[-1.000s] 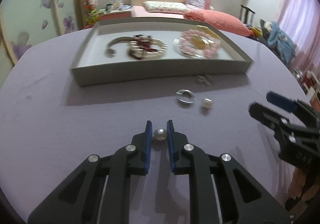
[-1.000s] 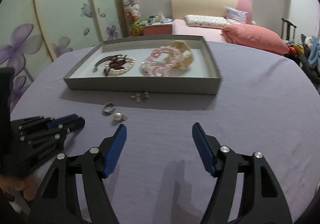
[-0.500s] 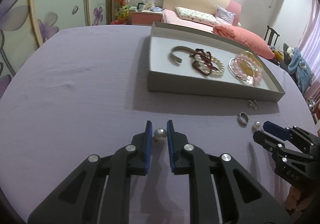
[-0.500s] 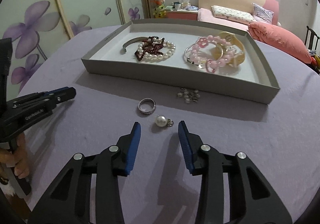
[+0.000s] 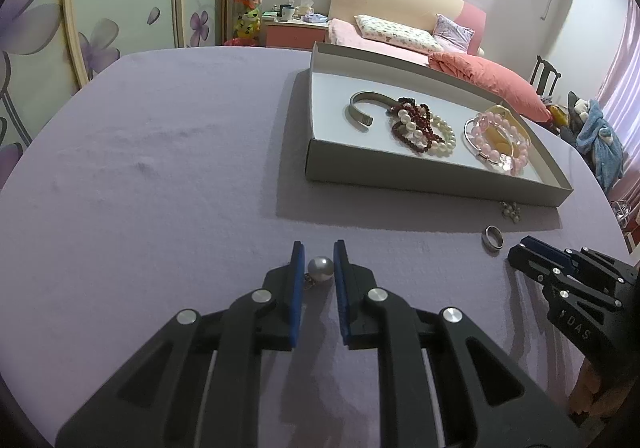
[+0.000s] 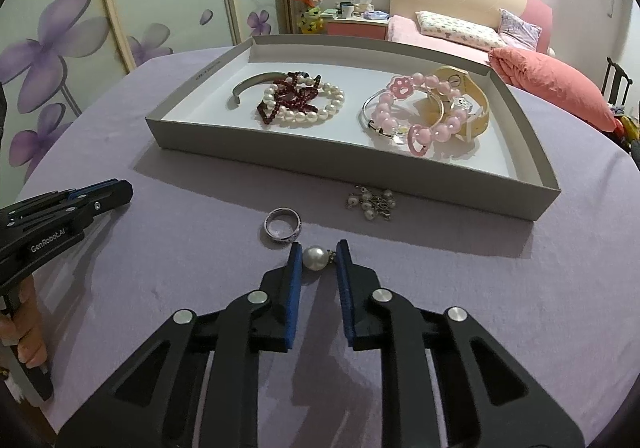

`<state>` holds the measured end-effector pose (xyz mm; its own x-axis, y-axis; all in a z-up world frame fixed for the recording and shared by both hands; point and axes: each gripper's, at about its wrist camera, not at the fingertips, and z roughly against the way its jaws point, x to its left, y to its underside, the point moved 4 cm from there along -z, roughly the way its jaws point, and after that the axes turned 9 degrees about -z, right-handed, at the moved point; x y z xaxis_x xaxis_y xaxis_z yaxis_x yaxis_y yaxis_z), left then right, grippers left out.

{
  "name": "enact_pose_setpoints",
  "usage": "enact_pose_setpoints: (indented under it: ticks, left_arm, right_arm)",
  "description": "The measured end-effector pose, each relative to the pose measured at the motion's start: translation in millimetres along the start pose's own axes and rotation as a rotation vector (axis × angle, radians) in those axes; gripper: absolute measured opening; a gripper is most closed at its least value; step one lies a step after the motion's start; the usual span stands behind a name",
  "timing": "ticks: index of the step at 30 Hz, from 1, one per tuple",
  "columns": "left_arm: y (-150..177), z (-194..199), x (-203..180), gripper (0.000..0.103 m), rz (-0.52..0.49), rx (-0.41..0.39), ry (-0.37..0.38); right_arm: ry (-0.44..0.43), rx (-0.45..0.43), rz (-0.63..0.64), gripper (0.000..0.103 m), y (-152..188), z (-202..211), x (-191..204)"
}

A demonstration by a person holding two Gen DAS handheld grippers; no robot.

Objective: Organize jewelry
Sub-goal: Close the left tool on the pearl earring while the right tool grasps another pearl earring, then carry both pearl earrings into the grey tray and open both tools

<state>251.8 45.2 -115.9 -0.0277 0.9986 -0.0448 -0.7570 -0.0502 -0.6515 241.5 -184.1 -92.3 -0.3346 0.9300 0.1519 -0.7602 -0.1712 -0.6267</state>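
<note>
- Left claw [image 5: 317, 268] clamped on a pearl earring [image 5: 321, 268], pads on both sides, above the purple desk [image 5: 160, 167].
- Right claw [image 6: 317, 260] has just been closing; its pads now pinch a second pearl earring [image 6: 314, 257] on the desk.
- Silver ring [image 6: 282, 225] just beside that claw, at its 11 o'clock.
- Small pearl charm cluster [image 6: 371, 203] at 1 o'clock, against the front wall of the grey tray [image 6: 400, 183].
- Tray holds a metal cuff [image 6: 252, 85], a pearl bracelet [image 6: 320, 109], and a pink bead bracelet [image 6: 416, 111].
</note>
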Motion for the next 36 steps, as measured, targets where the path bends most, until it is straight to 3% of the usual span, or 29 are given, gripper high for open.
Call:
enact_pose_setpoints:
  ticks: [7,17,36]
  left_arm:
    - [0,0,0,0.015,0.0,-0.001,0.0]
    - [0,7,-5,0.015,0.0,-0.024,0.014]
    - [-11,67,-63,0.015,-0.171,-0.307,0.049]
  right_arm:
    - [0.031,-0.008,-0.052,0.017,2,5,-21]
    - [0.136,-0.055,-0.239,0.017,5,21,-85]
    - [0.097,-0.386,-0.155,0.017,-11,76,-54]
